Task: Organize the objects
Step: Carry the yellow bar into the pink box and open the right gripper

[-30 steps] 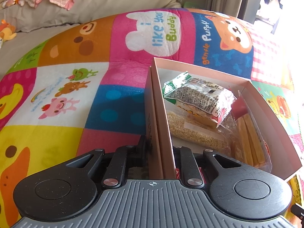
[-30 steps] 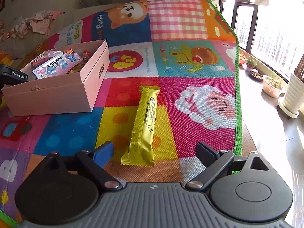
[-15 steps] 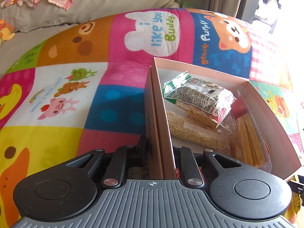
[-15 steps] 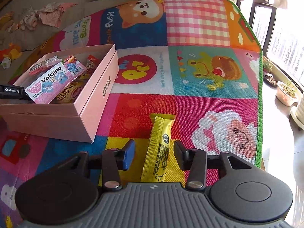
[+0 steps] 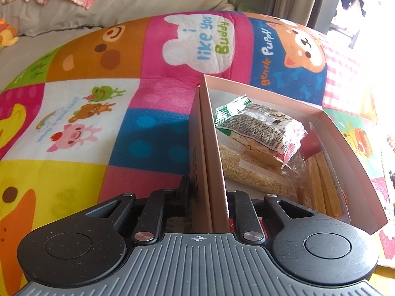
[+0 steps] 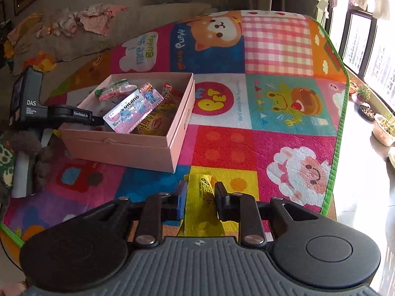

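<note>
A pink cardboard box (image 6: 138, 148) sits on a colourful play mat (image 6: 271, 133), filled with snack packets, a pink Volcano pack (image 6: 134, 112) on top. In the left wrist view the box wall (image 5: 209, 162) runs between my left gripper's (image 5: 207, 194) jaws, which are shut on it; a printed snack bag (image 5: 261, 128) and biscuit sticks (image 5: 321, 185) lie inside. The left gripper also shows in the right wrist view (image 6: 74, 117) at the box's left end. My right gripper (image 6: 199, 197) is shut on a long yellow snack packet (image 6: 201, 207), lifted off the mat.
A grey sofa (image 6: 81, 39) with crumpled clothes (image 6: 93, 17) stands behind the mat. The mat's green edge (image 6: 339, 135) borders a sunlit floor with potted plants (image 6: 382, 128) by the window. Bare mat lies right of the box.
My right gripper closed on the yellow packet and rose, so the view looks down on the box from higher. The left gripper kept its hold on the box wall.
</note>
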Available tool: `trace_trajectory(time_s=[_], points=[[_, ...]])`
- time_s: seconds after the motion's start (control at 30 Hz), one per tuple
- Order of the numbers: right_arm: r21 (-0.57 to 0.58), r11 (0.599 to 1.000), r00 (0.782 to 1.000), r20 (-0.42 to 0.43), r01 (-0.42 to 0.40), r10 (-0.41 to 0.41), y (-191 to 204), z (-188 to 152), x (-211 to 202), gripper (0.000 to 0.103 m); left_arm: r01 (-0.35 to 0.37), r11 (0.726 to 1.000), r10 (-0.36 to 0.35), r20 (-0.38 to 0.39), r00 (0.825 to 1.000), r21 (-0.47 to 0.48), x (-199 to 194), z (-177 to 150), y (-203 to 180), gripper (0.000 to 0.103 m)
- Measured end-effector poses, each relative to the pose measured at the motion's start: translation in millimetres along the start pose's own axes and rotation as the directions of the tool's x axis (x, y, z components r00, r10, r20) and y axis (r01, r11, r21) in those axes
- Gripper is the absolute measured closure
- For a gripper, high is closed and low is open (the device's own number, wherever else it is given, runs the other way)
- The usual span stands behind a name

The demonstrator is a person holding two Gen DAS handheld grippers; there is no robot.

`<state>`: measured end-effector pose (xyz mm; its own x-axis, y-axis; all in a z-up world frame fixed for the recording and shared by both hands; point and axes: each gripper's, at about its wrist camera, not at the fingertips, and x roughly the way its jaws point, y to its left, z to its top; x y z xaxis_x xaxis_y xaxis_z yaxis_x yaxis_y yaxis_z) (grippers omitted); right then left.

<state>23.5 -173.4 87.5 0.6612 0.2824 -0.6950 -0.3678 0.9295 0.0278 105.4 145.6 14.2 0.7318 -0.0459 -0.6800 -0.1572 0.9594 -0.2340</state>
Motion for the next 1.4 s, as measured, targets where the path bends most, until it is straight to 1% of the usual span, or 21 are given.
trace_trajectory(time_s=[0.03,0.1,0.17,0.23,0.3,0.33,0.37,0.43,0.53,0.63,0.7,0.77,0.87,1.13,1.27,1.4], points=[[0.002,1.0,1.0,0.019,-0.011,0.011,2.2,5.9,-6.2,0.087,0.0,1.0,0.0,0.0,1.0,-0.001,0.1,0.0,0.1,0.085],[0.001,0.999,0.998,0.06,-0.038,0.038,8.7,24.0,-15.5,0.087,0.003,1.0,-0.003,0.0,1.0,-0.001,0.1,0.0,0.7,0.084],[-0.033,0.999,0.995,0.092,-0.027,0.03,16.9,36.7,-17.0,0.086,0.008,1.0,-0.008,0.0,1.0,0.0,-0.1,0.1,1.9,0.084],[-0.069,0.998,0.996,0.087,-0.014,0.02,22.9,43.0,-13.2,0.086,0.011,1.0,-0.011,-0.001,1.0,-0.002,-0.1,0.4,2.7,0.084],[-0.077,0.997,0.999,0.031,-0.029,0.032,24.6,40.2,-4.1,0.084,0.011,1.0,-0.011,0.001,1.0,-0.001,-0.1,0.0,2.8,0.084],[-0.077,0.996,0.999,-0.003,-0.039,0.039,24.2,36.1,1.6,0.081,0.011,1.0,-0.011,0.002,1.0,0.001,-0.4,-0.4,2.9,0.084],[-0.07,0.996,0.998,-0.046,-0.049,0.046,23.6,30.6,8.1,0.073,0.011,1.0,-0.011,0.003,1.0,0.004,-0.5,-0.7,2.9,0.084],[-0.032,0.997,0.989,-0.132,-0.068,0.063,21.6,11.9,22.9,0.068,0.011,1.0,-0.011,0.004,1.0,0.008,-0.3,-0.5,2.6,0.084],[0.014,0.998,0.969,-0.236,-0.064,0.066,19.0,-10.6,43.3,0.068,0.008,1.0,-0.008,0.005,1.0,0.012,-0.2,-0.9,1.9,0.084],[0.036,0.998,0.954,-0.292,-0.059,0.067,17.7,-24.5,58.4,0.068,0.005,1.0,-0.005,0.008,1.0,0.021,-0.2,-1.6,0.8,0.084],[-0.019,0.999,0.96,-0.279,-0.045,0.038,26.7,-27.8,57.2,0.072,0.004,1.0,-0.004,0.007,1.0,0.021,-0.2,-1.7,0.8,0.084],[-0.055,0.997,0.96,-0.278,-0.052,0.035,34.2,-27.8,55.5,0.078,0.005,1.0,-0.005,0.006,1.0,0.021,-0.4,-1.8,0.8,0.084],[-0.074,0.995,0.96,-0.279,-0.06,0.037,40.5,-26.7,52.2,0.079,0.005,1.0,-0.005,0.006,1.0,0.024,-0.8,-1.9,0.8,0.084],[-0.068,0.994,0.973,-0.221,-0.087,0.07,45.2,-12.6,24.0,0.08,0.0,1.0,0.0,0.003,1.0,0.02,-0.5,-1.3,0.3,0.084],[-0.046,0.99,0.978,-0.168,-0.135,0.126,48.0,10.7,10.9,0.081,0.002,1.0,-0.002,0.0,1.0,0.02,-0.6,-0.9,0.7,0.084],[-0.027,0.988,0.986,-0.063,-0.154,0.152,49.6,50.8,7.2,0.08,0.004,1.0,-0.004,0.001,1.0,0.02,-0.6,-0.6,1.0,0.084]])
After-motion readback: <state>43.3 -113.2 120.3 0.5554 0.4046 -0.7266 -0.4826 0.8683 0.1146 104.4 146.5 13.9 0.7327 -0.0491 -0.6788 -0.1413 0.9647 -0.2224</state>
